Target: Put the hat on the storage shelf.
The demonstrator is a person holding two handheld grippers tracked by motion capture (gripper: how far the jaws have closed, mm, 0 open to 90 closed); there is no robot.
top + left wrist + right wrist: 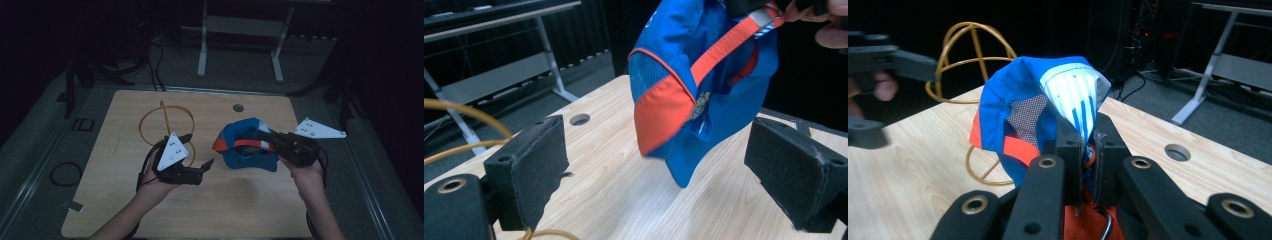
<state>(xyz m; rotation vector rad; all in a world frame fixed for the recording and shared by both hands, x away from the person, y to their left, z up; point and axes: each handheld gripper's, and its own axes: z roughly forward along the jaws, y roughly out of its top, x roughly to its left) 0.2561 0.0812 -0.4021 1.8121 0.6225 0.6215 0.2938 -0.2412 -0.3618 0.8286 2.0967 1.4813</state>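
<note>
Left of centre on the wooden table [250,210], a wire frame [165,122] stands just behind the left gripper [197,156], jaws wide apart. Right of it, the right gripper [267,139] clamps a blue-and-orange cap [245,150], lifted, bare wood ahead.

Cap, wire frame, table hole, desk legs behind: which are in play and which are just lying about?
In play:
- blue and orange cap, clamped in the right tongs
- left tongs, open, facing the cap
- gold wire dome stand, likely where the cap goes

Lying about:
- grommet hole in the table
- white desk frame behind
- cable loop on the floor
</note>
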